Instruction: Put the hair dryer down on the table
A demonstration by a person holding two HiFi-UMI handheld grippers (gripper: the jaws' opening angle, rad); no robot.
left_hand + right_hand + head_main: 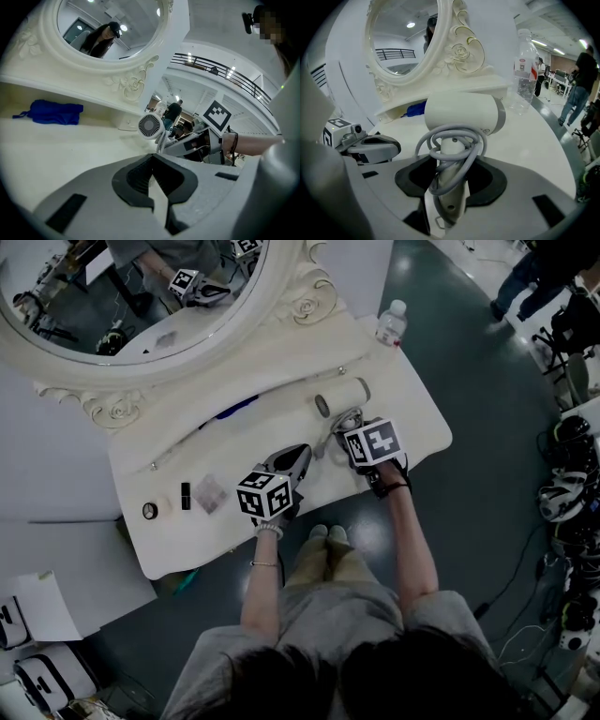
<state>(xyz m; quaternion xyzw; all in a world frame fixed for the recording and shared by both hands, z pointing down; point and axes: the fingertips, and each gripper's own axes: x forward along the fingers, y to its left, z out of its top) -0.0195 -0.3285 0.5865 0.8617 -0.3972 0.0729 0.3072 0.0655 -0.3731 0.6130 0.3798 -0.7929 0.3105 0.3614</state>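
A white hair dryer [344, 397] with its grey cord wound round the handle is held just above the white dressing table [412, 418], barrel toward the mirror. My right gripper [339, 432] is shut on the handle, which shows between the pads in the right gripper view [449, 187] under the barrel [461, 115]. My left gripper [292, 460] hovers over the table to its left, jaws together with nothing in them [152, 161]. From there I see the dryer's round rear grille [150, 125].
A large oval mirror [141, 296] in an ornate frame stands at the back. A blue cloth [234, 409] lies on the shelf under it, a water bottle [391, 322] at the far right corner, and small cosmetics [185, 495] at the left end.
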